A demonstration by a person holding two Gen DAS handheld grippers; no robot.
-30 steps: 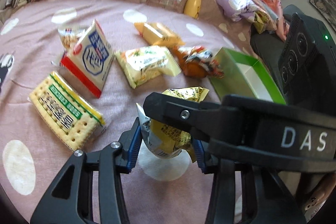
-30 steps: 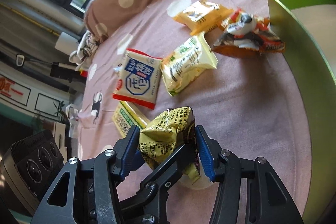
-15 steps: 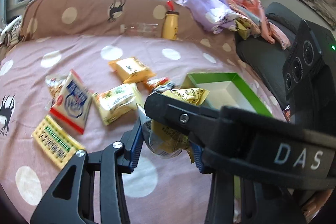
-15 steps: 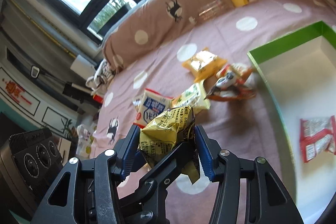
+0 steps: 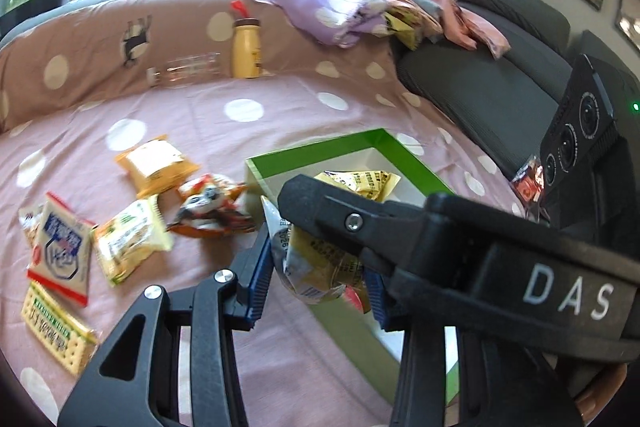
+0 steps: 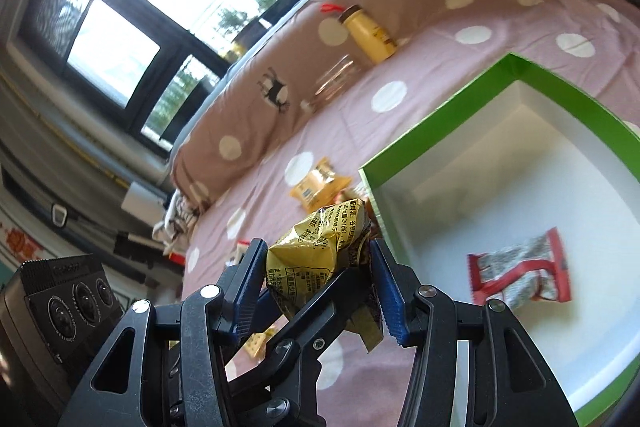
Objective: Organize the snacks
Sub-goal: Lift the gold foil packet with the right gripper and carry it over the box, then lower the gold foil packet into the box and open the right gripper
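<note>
Both claws, left [image 5: 320,263] and right [image 6: 318,265], are clamped on the same yellow packet [image 6: 320,251], each pair of blue pads pressing its crumpled sides, and the packet hangs in the air at the near-left edge of the green box [image 6: 472,95]. The step in hand looks like the carry to the box; I judge the next move calls for bringing the packet over the white floor, lowering it and opening both sets of fingers so that it drops flat. The box holds one red packet [image 6: 520,273] on its near side and is otherwise bare. To its left on the pink sheet [image 5: 280,95] lie five more snacks [image 5: 132,239], well apart from the box except the orange one [image 5: 208,207] beside its wall.
</note>
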